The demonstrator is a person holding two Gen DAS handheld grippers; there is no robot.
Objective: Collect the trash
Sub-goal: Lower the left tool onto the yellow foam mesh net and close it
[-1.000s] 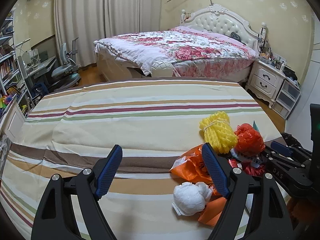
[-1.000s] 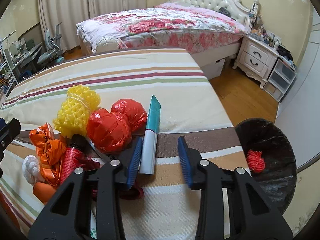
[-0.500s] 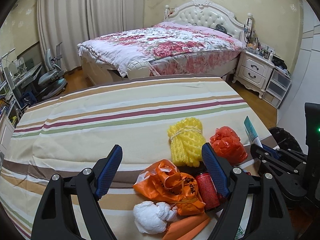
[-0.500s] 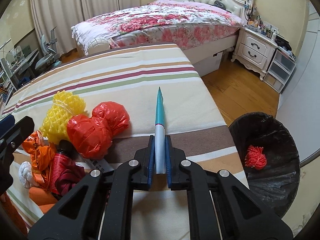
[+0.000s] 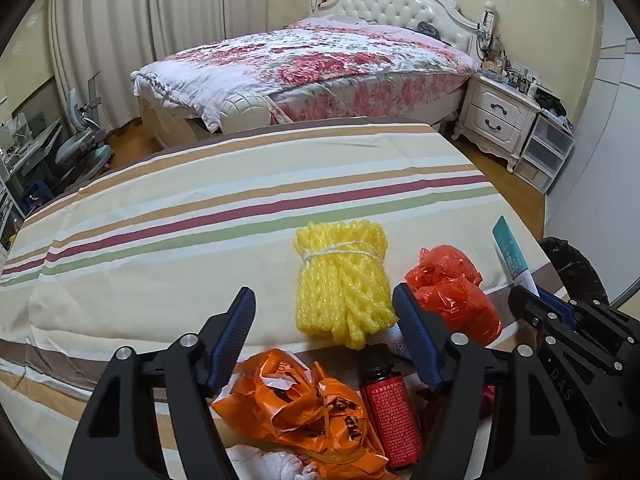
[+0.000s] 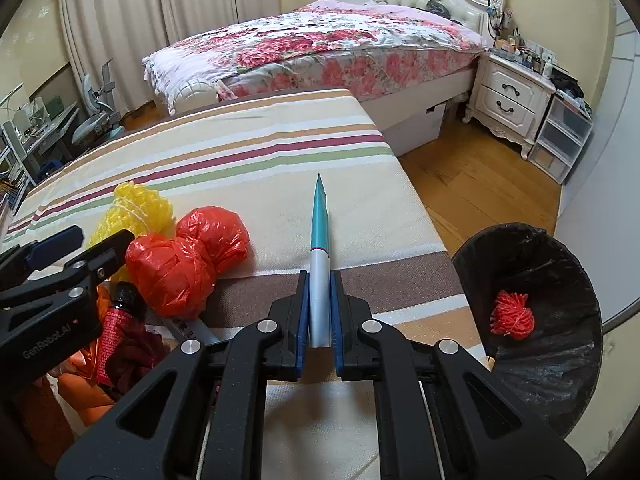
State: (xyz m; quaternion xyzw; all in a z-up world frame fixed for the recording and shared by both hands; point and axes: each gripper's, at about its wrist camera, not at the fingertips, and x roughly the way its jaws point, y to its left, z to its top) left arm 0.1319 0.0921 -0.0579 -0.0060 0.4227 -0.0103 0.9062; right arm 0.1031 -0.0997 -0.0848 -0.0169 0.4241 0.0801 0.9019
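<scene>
My right gripper (image 6: 319,280) is shut on a teal and white tube (image 6: 319,240), held above the striped table (image 6: 240,168); the tube also shows in the left wrist view (image 5: 512,254). My left gripper (image 5: 326,320) is open over the trash pile: a yellow foam net (image 5: 342,280), red plastic bags (image 5: 452,296), an orange bag (image 5: 304,408), a red bottle (image 5: 390,408). A black-lined trash bin (image 6: 560,280) stands right of the table and holds a red net ball (image 6: 512,314).
A bed (image 5: 312,64) with a floral cover stands behind the table. A white nightstand (image 6: 512,104) and plastic drawers (image 6: 564,136) are at the right wall. Wood floor (image 6: 472,184) lies between table and bin. A desk chair (image 5: 84,144) is at left.
My right gripper closed on the tube and lifted it so it points forward. My left gripper moved right and closer to the pile, staying open.
</scene>
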